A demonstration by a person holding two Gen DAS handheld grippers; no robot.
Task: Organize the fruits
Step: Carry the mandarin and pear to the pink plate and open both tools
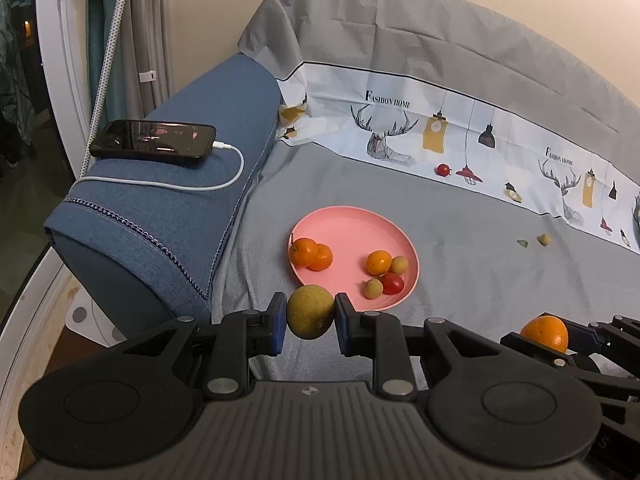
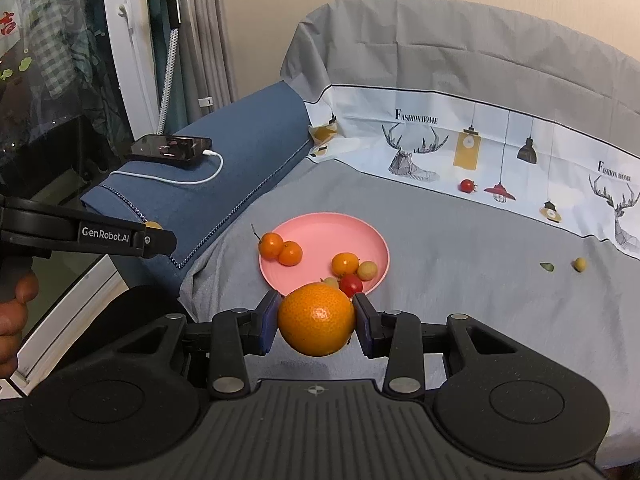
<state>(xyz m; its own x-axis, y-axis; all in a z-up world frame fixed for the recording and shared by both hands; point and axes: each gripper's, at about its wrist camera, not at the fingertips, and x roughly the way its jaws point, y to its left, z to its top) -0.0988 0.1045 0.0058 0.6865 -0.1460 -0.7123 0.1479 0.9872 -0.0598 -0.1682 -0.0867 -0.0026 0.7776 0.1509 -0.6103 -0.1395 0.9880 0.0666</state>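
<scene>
Left wrist view: your left tongs point(image 1: 310, 317) are clamped on a yellow-green fruit point(image 1: 310, 316), just below the pink plate point(image 1: 352, 232) at the frame's centre, its near rim touching distance ahead. The right tongs point(image 2: 316, 319) grip an orange point(image 2: 316, 319), equally close. On the plate: three small oranges, two pale grapes, one red tomato. Another tomato point(image 1: 443, 169) and two scraps lie upper right on the cloth.

"FASHION HOME" is showing in dark capitals on the white printed band of the cloth point(image 1: 400, 128), above a drawn deer head, and is repeating further right in smaller letters above a second deer. From the right wrist view, "GenRobot.AI" is standing in white letters on the black side of the left gripper point(image 2: 106, 235).
</scene>
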